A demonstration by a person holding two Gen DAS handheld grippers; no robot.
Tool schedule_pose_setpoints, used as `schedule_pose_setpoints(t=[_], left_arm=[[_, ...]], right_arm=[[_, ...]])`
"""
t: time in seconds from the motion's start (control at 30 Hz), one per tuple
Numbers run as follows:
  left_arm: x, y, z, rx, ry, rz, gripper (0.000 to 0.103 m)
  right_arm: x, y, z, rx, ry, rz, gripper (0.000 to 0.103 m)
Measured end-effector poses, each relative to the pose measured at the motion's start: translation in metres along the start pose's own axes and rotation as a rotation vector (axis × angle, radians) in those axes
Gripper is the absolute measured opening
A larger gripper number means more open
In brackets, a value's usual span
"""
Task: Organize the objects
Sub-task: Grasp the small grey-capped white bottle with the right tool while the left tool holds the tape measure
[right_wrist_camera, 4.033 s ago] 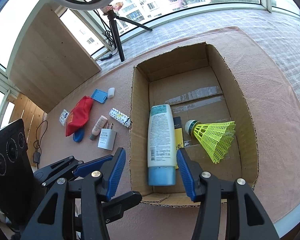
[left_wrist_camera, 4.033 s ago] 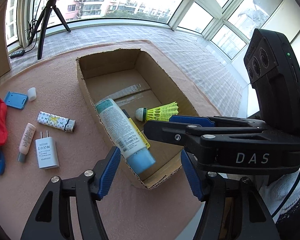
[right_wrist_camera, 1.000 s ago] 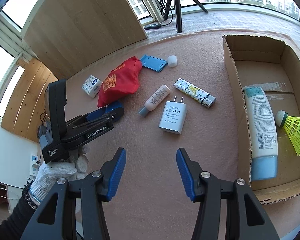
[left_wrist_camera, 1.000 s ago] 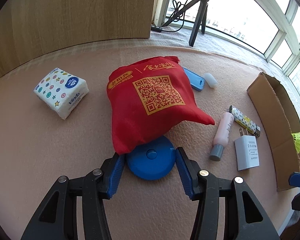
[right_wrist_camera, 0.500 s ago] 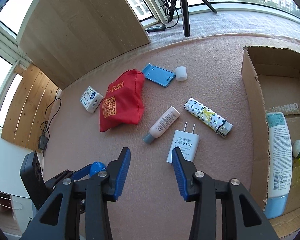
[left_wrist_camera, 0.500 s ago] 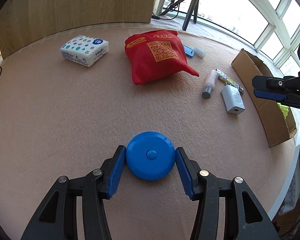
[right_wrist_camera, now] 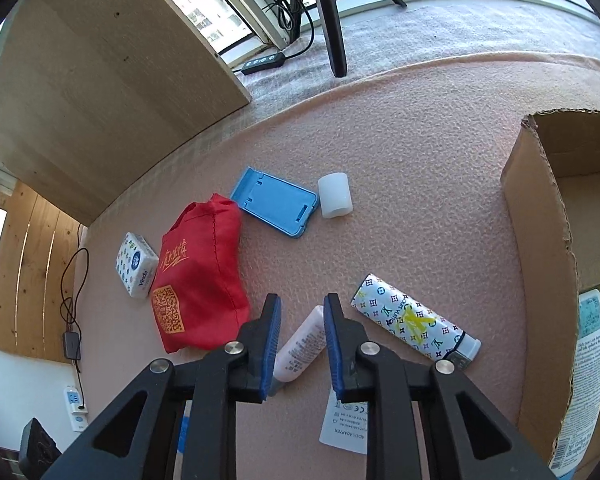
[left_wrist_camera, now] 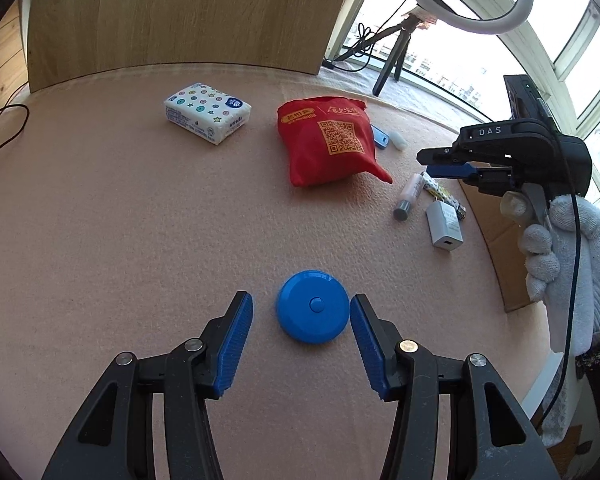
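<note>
A blue round disc (left_wrist_camera: 313, 312) lies flat on the pink mat between the fingers of my left gripper (left_wrist_camera: 301, 307), which is open; there is a gap on the disc's left and a smaller one on its right. My right gripper (right_wrist_camera: 302, 312) hangs low over a small pink tube (right_wrist_camera: 300, 346), jaws narrowed to either side of it and not visibly pressing it. In the left wrist view that right gripper (left_wrist_camera: 448, 166) is held by a gloved hand (left_wrist_camera: 556, 240) above the tube (left_wrist_camera: 410, 196).
Red pouch (right_wrist_camera: 196, 280), tissue pack (right_wrist_camera: 136, 264), blue phone stand (right_wrist_camera: 276, 202), white cap (right_wrist_camera: 334, 200), patterned lighter (right_wrist_camera: 416, 320) and white charger (right_wrist_camera: 346, 420) lie on the mat. An open cardboard box (right_wrist_camera: 540, 240) at the right holds a bottle (right_wrist_camera: 584, 380).
My left gripper carried the blue disc away from the red pouch, then opened and let it go on the mat. My right gripper dropped toward the pink tube and its jaws narrowed.
</note>
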State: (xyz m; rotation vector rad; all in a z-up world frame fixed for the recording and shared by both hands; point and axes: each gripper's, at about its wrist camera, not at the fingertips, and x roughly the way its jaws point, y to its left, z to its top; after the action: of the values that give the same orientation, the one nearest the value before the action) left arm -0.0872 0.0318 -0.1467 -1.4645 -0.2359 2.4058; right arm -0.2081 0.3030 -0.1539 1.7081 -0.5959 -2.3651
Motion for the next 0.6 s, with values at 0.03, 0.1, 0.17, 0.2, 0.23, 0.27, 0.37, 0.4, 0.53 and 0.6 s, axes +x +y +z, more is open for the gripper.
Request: schedule_pose_setpoints(t=[0.03, 0.1, 0.17, 0.2, 0.23, 0.27, 0.37, 0.4, 0.53, 0.6], left_arm=[[-0.002, 0.002, -0.002, -0.006, 0.000, 0.003, 0.054], [-0.003, 0.005, -0.003, -0.018, -0.002, 0.009, 0.054], [-0.005, 0.010, -0.004, -0.027, -0.004, 0.014, 0.054], [-0.006, 0.012, -0.004, -0.032, -0.004, 0.018, 0.054], [-0.006, 0.014, -0.005, -0.037, -0.005, 0.019, 0.054], [-0.007, 0.016, -0.005, -0.042, -0.005, 0.021, 0.054], [-0.007, 0.021, -0.004, -0.056, -0.006, 0.023, 0.054], [-0.007, 0.023, -0.004, -0.062, -0.007, 0.021, 0.054], [-0.006, 0.027, -0.002, -0.075, -0.005, 0.015, 0.054], [-0.005, 0.028, -0.002, -0.075, -0.004, 0.015, 0.054]], right_arm=[[0.003, 0.000, 0.002, -0.003, 0.002, -0.011, 0.020], [0.009, 0.002, 0.006, -0.020, 0.014, -0.040, 0.020], [0.015, 0.005, 0.006, -0.041, 0.030, -0.062, 0.020], [0.018, 0.007, 0.005, -0.053, 0.039, -0.061, 0.020], [0.020, 0.010, 0.004, -0.066, 0.049, -0.056, 0.020], [0.022, 0.015, 0.002, -0.082, 0.059, -0.047, 0.020], [0.025, 0.030, -0.010, -0.140, 0.085, -0.033, 0.020], [0.026, 0.035, -0.015, -0.162, 0.093, -0.037, 0.020], [0.033, 0.056, -0.039, -0.252, 0.133, -0.008, 0.020], [0.036, 0.068, -0.053, -0.336, 0.138, -0.039, 0.020]])
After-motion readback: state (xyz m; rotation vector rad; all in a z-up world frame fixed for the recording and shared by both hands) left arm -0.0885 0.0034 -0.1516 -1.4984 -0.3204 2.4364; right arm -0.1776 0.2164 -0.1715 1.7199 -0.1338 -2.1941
